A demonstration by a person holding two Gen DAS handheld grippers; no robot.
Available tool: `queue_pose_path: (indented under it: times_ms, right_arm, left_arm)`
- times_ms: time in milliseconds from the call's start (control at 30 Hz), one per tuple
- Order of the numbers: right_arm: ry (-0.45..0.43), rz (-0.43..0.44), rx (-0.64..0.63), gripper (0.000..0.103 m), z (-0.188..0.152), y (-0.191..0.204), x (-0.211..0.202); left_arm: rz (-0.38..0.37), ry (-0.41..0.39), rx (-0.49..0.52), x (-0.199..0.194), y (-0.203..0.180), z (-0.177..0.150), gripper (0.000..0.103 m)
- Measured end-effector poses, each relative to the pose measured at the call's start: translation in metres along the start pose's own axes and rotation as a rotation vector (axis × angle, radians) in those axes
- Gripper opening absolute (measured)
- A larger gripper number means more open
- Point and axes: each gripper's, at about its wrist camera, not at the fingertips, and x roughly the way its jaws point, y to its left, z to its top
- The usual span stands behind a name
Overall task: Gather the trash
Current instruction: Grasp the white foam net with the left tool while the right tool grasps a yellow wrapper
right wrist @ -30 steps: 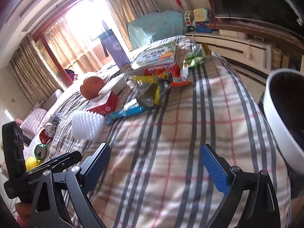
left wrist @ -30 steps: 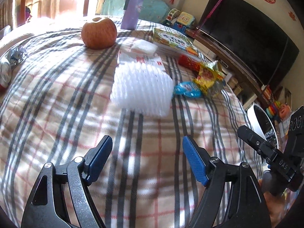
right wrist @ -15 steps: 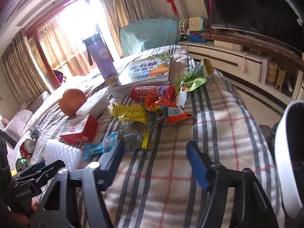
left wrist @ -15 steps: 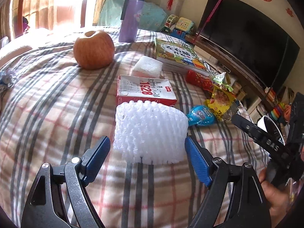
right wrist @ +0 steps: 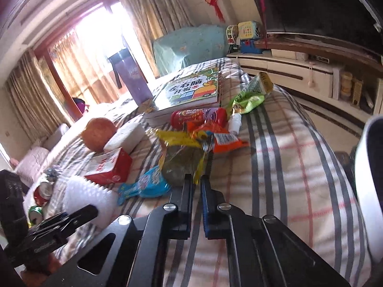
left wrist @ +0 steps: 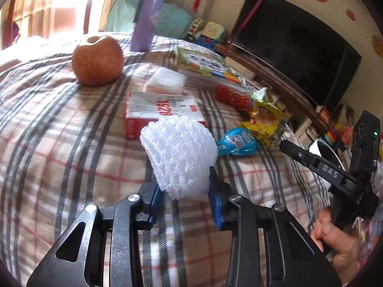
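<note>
Left gripper (left wrist: 184, 192) is closing, blue pads pressing both sides of the white foam fruit net (left wrist: 179, 153), which sits on the plaid bed (left wrist: 59, 143) just in front of the red box (left wrist: 158, 112) printed "1928". Right gripper (right wrist: 196, 181) is clamped shut on the edge of a clear yellow-trimmed wrapper (right wrist: 184, 162) beside the blue wrapper (right wrist: 146, 186). Red tube (right wrist: 198, 117) reads "Skittles". Right gripper's arm in the left view reads "DAS". Apple (left wrist: 98, 61) and purple bottle (left wrist: 146, 21) sit farther back.

apple (left wrist: 97, 61) 1; bottle (left wrist: 145, 21) 1; foam net (left wrist: 179, 157) 1; red box (left wrist: 159, 114) 1; cans (right wrist: 42, 192) 2
</note>
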Motion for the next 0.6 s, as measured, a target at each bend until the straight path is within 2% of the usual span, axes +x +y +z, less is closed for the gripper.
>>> queue_pose_path:
  times_ms: [67,133,167,200,267,500,567,600]
  right_arm:
    - [-0.005,0.004,0.003,0.004,-0.005,0.002,-0.006]
    - [-0.004,0.002,-0.009,0.008,-0.005,0.006,-0.007]
    - [0.0,-0.003,-0.013,0.015,-0.004,0.005,-0.006]
    - [0.014,-0.009,-0.006,0.029,-0.002,0.004,-0.002]
    - [0.039,-0.005,0.012,0.046,0.001,0.0,0.004]
    - [0.059,0.072,0.012,0.045,0.02,-0.009,0.022]
    - [0.061,0.07,0.0,0.042,0.023,-0.01,0.028]
    - [0.072,0.074,-0.004,0.034,0.026,-0.01,0.034]
  left_arm:
    - [0.0,0.002,0.025,0.0,-0.004,0.0,0.03]
    - [0.004,0.007,0.047,0.002,-0.009,0.0,0.03]
    - [0.007,0.009,0.052,0.002,-0.01,0.0,0.03]
    - [0.013,0.006,0.055,0.002,-0.011,-0.001,0.03]
    - [0.019,-0.005,0.049,0.0,-0.01,-0.001,0.03]
    - [0.058,-0.034,0.014,-0.005,-0.005,-0.003,0.03]
    - [0.081,-0.037,0.023,-0.005,-0.007,-0.004,0.03]
    - [0.092,-0.038,0.032,-0.004,-0.009,-0.004,0.03]
